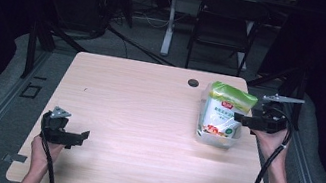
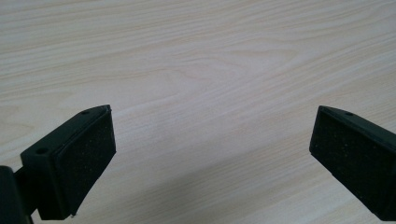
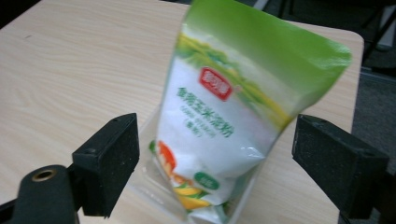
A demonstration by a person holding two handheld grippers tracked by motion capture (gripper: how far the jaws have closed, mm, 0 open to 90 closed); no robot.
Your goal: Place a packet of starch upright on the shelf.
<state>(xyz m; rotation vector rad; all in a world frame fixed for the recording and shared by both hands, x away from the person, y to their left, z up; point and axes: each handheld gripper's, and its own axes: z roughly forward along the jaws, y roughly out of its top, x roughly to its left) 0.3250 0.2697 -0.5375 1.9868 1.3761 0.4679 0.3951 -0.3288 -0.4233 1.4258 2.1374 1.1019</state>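
A white bag with a green top and a red label (image 1: 223,113) stands upright at the right of the wooden table (image 1: 137,112), its base inside a clear plastic container (image 1: 216,140). My right gripper (image 1: 243,119) is at the bag's right side, held level. In the right gripper view the bag (image 3: 224,121) rises between the wide-apart jaws of that open gripper (image 3: 219,144), and neither pad presses on it; the clear container (image 3: 148,175) shows at its foot. My left gripper (image 1: 75,138) rests near the front left of the table, open (image 2: 212,140) over bare wood.
A round black grommet (image 1: 193,82) sits in the tabletop near the far edge, left of the bag. Behind the table stand a black folding chair (image 1: 225,26) and a white desk leg (image 1: 169,21). The bag is close to the table's right edge.
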